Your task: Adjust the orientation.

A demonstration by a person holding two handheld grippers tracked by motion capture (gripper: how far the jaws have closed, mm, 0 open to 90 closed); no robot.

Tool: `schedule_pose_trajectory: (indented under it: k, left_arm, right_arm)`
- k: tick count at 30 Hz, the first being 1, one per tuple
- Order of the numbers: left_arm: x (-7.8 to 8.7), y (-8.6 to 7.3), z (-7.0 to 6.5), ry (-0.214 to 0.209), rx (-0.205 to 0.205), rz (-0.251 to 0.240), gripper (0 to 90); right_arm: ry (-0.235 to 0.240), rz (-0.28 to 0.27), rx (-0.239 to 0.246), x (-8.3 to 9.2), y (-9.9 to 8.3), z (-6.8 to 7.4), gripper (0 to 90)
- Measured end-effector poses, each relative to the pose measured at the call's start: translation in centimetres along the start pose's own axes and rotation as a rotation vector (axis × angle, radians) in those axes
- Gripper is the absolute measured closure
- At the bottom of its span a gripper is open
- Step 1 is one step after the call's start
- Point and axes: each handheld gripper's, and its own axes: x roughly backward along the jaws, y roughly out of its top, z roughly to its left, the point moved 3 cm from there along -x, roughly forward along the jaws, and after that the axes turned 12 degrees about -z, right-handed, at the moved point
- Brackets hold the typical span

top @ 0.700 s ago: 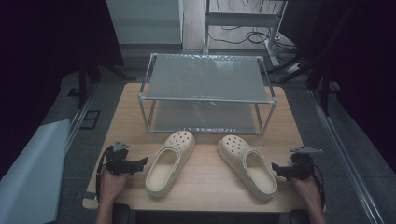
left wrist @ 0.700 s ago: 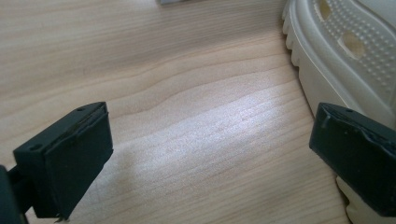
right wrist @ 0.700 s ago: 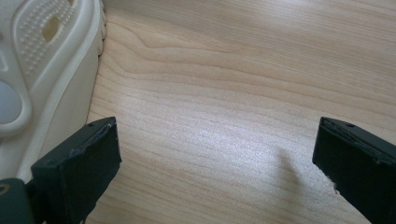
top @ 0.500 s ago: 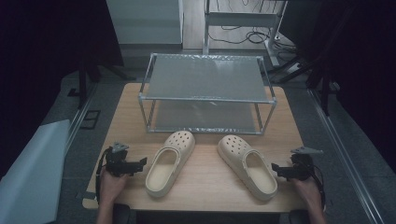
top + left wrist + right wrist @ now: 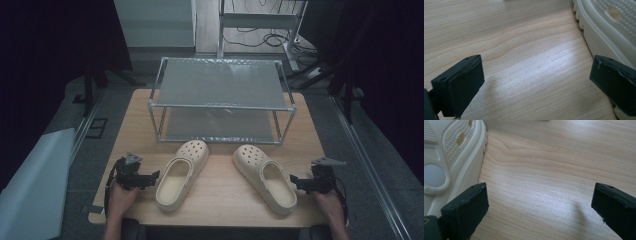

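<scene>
Nearest the person, the left tool (image 5: 152, 177) rests at the front left of the wooden tabletop (image 5: 220, 192), jaws spread wide with nothing between them. It sits just beside the heel end of the left clog (image 5: 181, 173), whose ribbed cream sole edge shows in the left gripper view. The right tool (image 5: 295, 181) mirrors it at the front right, jaws likewise apart and empty, just beside the right clog (image 5: 265, 177).

Both cream clogs lie sole-down, toes pointing away and angled toward each other. Behind them stands the two-tier metal shoe rack (image 5: 220, 97), both shelves bare.

The step in hand looks like taking hold of each clog. To do it well, I would turn each tool inward and close it over the clog's side wall or heel rim, where the foam is thin enough to pinch. Grip firmly, as soft foam may flex. Lift level to clear the rack's front bar.
</scene>
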Motion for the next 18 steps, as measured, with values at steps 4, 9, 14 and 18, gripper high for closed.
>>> schedule_pose_trajectory:
  k: [4,9,14,18]
  left_arm:
    - [-0.03,-0.09,0.00,0.001,-0.009,0.011,0.0]
    - [0.01,-0.27,0.08,-0.003,-0.018,0.023,0.0]
    - [0.02,-0.57,0.04,-0.006,-0.037,0.048,0.0]
    - [-0.06,-0.77,-0.40,-0.013,-0.061,0.077,0.0]
  right_arm:
    - [0.002,0.003,0.002,-0.03,-0.04,0.01,0.7]
    - [0.003,0.008,-0.003,-0.08,-0.12,0.00,0.7]
    - [0.006,0.013,-0.008,-0.07,-0.19,-0.01,1.7]
    - [0.008,0.015,-0.007,-0.05,-0.23,0.04,2.1]
